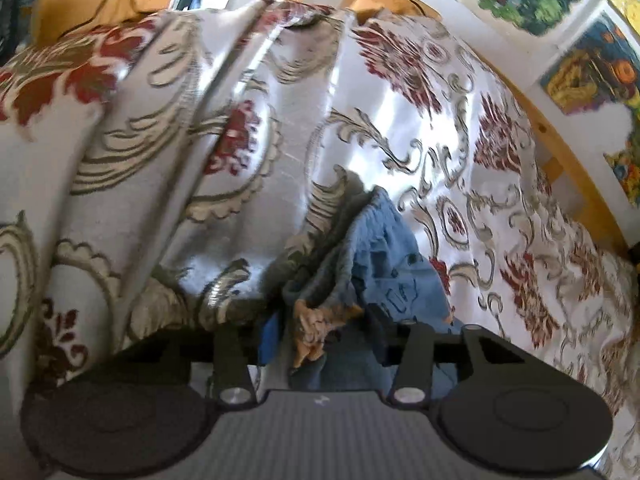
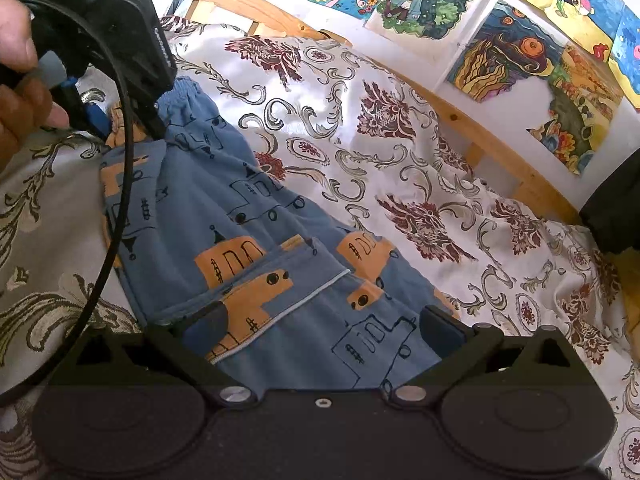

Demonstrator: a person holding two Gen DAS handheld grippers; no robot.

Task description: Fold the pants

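Both grippers on blue pants: left gripper clamps waistband, right gripper spread

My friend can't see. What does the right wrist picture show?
Blue pants with orange buildings lie on a flowered bedspread. The right gripper is open over the near end; the left gripper pinches the waistband end. Drawings hang on the wall.

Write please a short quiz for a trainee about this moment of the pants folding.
1. True or false: the right hand-held gripper is shut on the pants.
2. Which end of the pants does the left hand-held gripper clamp? A) waist end B) leg end
3. Fill in: the pants lie on a patterned ____.
Key: 1 false, its jaws stand open; 2 A; 3 bedspread.
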